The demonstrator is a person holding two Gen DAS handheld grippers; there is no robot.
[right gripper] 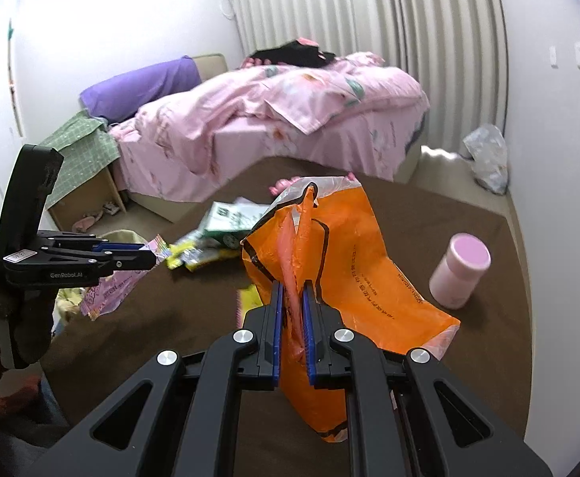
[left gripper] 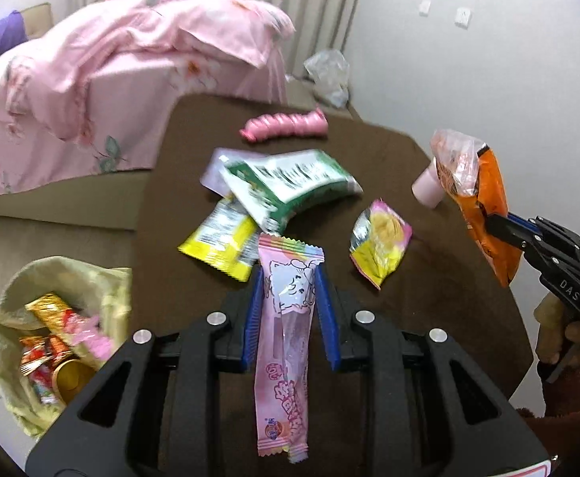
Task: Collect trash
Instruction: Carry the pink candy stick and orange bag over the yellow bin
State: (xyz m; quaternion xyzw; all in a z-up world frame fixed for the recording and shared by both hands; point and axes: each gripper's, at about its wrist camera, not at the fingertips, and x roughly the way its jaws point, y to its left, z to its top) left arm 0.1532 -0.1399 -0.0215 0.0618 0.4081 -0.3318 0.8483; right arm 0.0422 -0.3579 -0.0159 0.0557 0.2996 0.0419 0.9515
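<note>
Pink foil fills the near view: the left hand-held gripper [left gripper: 288,278] is clamped on a long pink wrapper [left gripper: 286,342], which hangs lengthwise between the blue pads, and we judge the grip sound enough to carry. The right hand-held gripper [right gripper: 292,294] is pinched tight on a crumpled orange bag [right gripper: 353,274], held clear of the brown worktop [left gripper: 429,306]. For the step in hand we want to swing each piece over the lined bin [left gripper: 55,342] at the lower left, which already holds bright wrappers, and part the pads only once the piece hangs above the opening; light foil drifts, so we should release low. The orange bag is wide and floppy, and we would let its loose end enter first. Farther out on the worktop lie a yellow-and-pink packet [left gripper: 379,240], a yellow packet [left gripper: 220,240] and a green-and-white packet [left gripper: 290,185] overlapping it, all waiting. A pink cup [left gripper: 429,187] stands near the right edge, and a pink ribbed toy [left gripper: 284,127] lies at the far side. Beyond are the bed [right gripper: 282,119] with its rumpled pink quilt, a purple pillow [right gripper: 143,87], pale curtains [right gripper: 369,28] and a clear plastic bag [right gripper: 487,155] on the floor.
</note>
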